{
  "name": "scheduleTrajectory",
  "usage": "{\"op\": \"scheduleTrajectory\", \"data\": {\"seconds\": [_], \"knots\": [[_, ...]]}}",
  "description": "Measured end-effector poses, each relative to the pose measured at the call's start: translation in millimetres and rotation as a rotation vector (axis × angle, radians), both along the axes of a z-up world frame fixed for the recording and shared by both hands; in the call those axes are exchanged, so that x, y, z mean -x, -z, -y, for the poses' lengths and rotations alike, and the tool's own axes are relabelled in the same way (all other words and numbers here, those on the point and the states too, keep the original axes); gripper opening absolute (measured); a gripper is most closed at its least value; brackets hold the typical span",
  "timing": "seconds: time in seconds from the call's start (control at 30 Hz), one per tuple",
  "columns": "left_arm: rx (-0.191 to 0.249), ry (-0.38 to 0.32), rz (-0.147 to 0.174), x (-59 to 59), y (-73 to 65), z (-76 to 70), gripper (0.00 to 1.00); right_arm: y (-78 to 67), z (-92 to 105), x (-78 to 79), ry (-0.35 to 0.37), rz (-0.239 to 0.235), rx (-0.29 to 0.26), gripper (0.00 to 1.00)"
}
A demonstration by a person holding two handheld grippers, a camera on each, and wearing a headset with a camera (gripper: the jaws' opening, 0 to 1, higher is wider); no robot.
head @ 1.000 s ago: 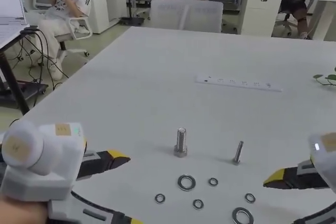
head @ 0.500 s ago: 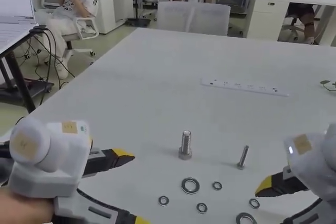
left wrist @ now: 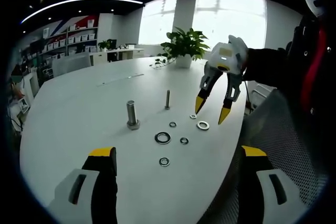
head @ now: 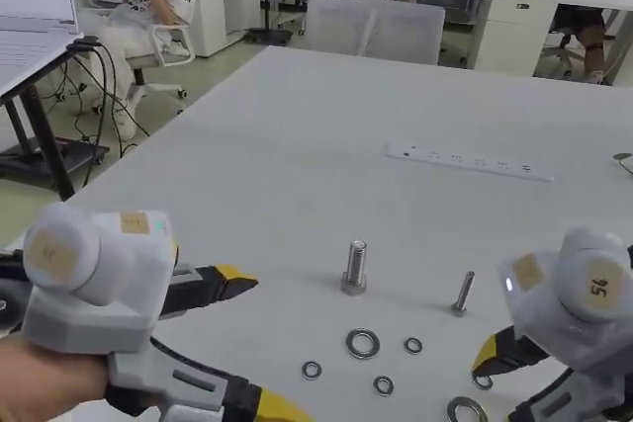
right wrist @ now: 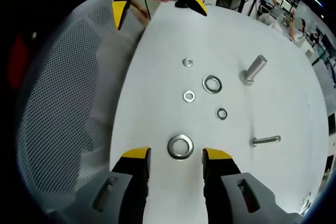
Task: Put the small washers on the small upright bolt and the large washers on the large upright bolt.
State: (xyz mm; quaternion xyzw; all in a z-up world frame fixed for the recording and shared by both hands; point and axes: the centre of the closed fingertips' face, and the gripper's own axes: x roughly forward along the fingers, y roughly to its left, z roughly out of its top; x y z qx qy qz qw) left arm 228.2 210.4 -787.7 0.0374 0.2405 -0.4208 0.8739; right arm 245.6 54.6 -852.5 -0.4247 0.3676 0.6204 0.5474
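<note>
1. Yellow-tipped, the right gripper (right wrist: 177,156) has come in closer to the washers than a second ago. It now hangs over the nearest ones with its jaws apart, and one large washer (right wrist: 180,146) lies flat between their tips.
2. The left gripper (left wrist: 178,153) is spread wide, short of the washers.
3. Grey metal, both bolts stand head-down on the white table (head: 297,145) — the large bolt (head: 355,266) thick, the small bolt (head: 462,294) thin, just to its right.
4. Each bolt's long axis runs vertical, thread end up.
5. The other large washer (head: 363,343) and the small washers (head: 413,345) lie flat in front of the bolts.
</note>
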Motion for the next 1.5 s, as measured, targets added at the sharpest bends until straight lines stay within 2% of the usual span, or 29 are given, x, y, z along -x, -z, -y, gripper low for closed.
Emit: {"op": "scheduleTrajectory", "data": {"seconds": [0.5, 0.77, 0.97, 1.5], "knots": [[0.009, -0.014, 0.013, -2.3, -2.4, -1.1, 0.97, 13.9, -1.4, -2.6, -0.015, -0.018, 0.083, 0.32], [0.010, -0.019, 0.019, -3.2, -4.0, -1.0, 0.97, 18.0, 0.8, -3.6, -0.027, -0.009, 0.123, 0.31], [0.011, -0.022, 0.024, -3.7, -5.4, -1.4, 0.96, 21.8, 3.9, -5.4, -0.047, 0.020, 0.162, 0.28], [0.016, -0.033, 0.036, -5.2, -10.0, -3.2, 0.96, 22.5, 0.5, -4.7, -0.093, 0.036, 0.212, 0.26]]}}
